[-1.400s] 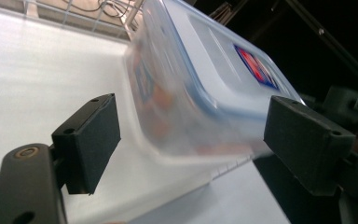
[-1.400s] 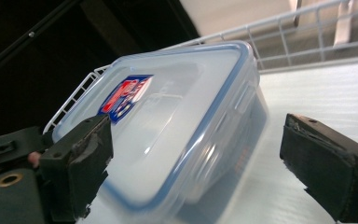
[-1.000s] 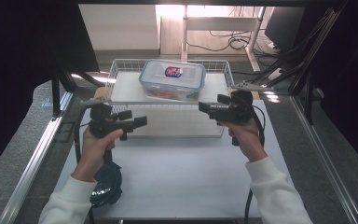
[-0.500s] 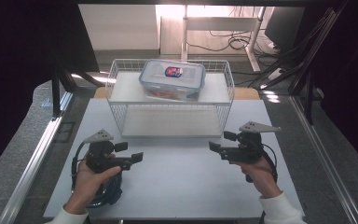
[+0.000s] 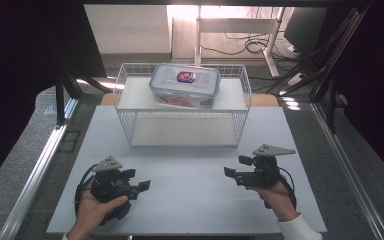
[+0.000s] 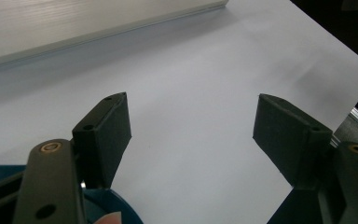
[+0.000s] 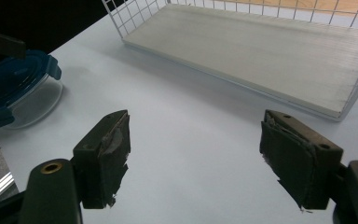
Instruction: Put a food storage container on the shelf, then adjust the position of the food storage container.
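A white table (image 5: 190, 200) seen from above, with a person's two hands coming in from the near edge, each holding a black two-jaw gripper.

The left gripper (image 5: 139, 186) sits low at the near left of the table, its jaws spread wide apart with nothing between them. In the left gripper view, its black jaws frame bare white tabletop. Under and just beside the left hand (image 5: 96, 210) lies a round clear container with a blue clip-on lid (image 7: 14, 88); its clear wall and blue latches show in the right gripper view.

The right gripper (image 5: 231, 174) is at the near right, held by the right hand (image 5: 277, 196), a white sleeve at the wrist. Its jaws are also spread wide and empty, their pads worn and ragged at the edges.

At the far middle of the table stands a white wire rack (image 5: 182, 112) with two pale shelves. On the top shelf rests a rectangular clear plastic box (image 5: 185, 85) with a clip-on lid, a small red and blue label on top, and something reddish inside. The lower shelf (image 7: 261, 51) is bare.
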{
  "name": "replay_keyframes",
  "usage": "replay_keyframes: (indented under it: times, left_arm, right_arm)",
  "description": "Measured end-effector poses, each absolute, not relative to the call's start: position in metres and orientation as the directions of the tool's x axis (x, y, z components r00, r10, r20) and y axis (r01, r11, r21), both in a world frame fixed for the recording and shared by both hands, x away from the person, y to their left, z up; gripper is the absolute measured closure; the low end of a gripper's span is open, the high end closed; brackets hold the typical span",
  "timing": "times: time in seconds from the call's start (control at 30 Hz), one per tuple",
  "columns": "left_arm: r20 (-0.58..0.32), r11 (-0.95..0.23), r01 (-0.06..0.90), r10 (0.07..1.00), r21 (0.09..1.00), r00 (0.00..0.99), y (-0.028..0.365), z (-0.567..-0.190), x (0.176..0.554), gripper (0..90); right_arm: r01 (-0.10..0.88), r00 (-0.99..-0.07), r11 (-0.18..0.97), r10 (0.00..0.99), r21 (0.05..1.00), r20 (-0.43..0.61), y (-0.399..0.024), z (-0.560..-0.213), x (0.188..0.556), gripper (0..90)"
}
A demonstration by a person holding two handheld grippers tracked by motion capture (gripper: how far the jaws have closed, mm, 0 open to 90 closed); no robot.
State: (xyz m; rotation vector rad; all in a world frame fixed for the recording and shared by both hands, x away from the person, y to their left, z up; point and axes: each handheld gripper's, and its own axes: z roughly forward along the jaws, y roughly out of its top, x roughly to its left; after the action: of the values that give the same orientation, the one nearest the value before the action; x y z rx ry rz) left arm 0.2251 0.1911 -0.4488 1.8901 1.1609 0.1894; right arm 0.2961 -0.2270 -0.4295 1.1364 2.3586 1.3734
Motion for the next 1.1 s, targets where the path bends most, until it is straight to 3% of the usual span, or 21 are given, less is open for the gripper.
replay_keyframes:
  times: [0.47, 0.93, 1.1]
  left_arm:
    - [-0.211, -0.133, 0.626, 0.871, 0.768, 0.443, 0.235, -0.43, 0.181, 34.4]
    - [-0.2, -0.054, 0.693, 0.939, 0.719, 0.281, 0.309, -0.441, 0.157, 80.1]
    - [-0.181, -0.047, 0.74, 0.957, 0.671, 0.226, 0.322, -0.458, 0.162, 88.0]
  right_arm:
    - [0.541, -0.687, 0.256, 0.685, 0.802, 0.245, -0.231, -0.428, 0.294, 24.6]
    - [0.561, -0.666, 0.255, 0.704, 0.788, 0.246, -0.231, -0.433, 0.298, 24.8]
    - [0.569, -0.66, 0.252, 0.707, 0.782, 0.253, -0.232, -0.434, 0.299, 24.7]
